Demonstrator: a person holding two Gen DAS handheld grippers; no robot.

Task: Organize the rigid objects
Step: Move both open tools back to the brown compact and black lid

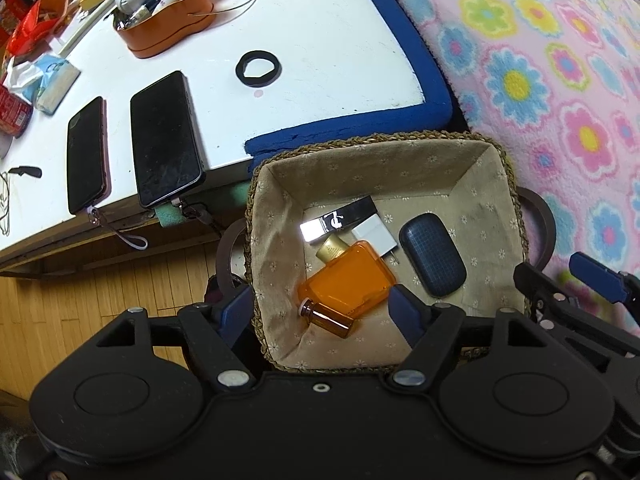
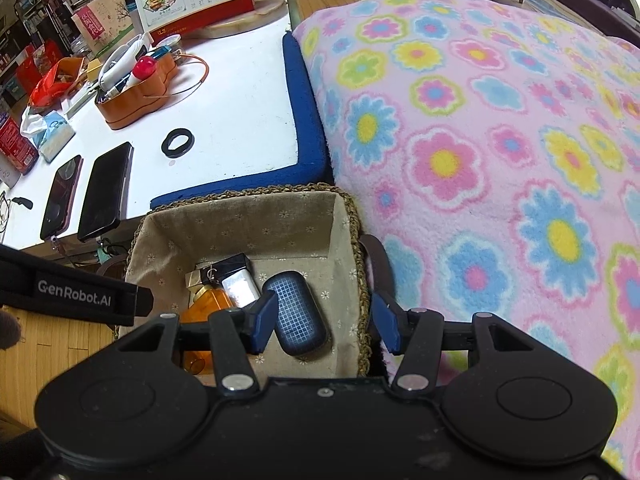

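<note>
The woven basket with its flowered cloth lining sits just past the blue-edged corner of the white table, pressed against the flowered blanket. Inside it lie an orange flat bottle, a small amber vial touching its lower edge, a dark blue oval case, a white charger plug and a black-and-silver box, all crowded toward the middle. My left gripper hangs over the basket's near left side, fingers spread with nothing between them. My right gripper is spread wide too, empty, its left finger just beside the blue case. Back on the table lie a black ring, two phones side by side, and an orange organizer tray.
</note>
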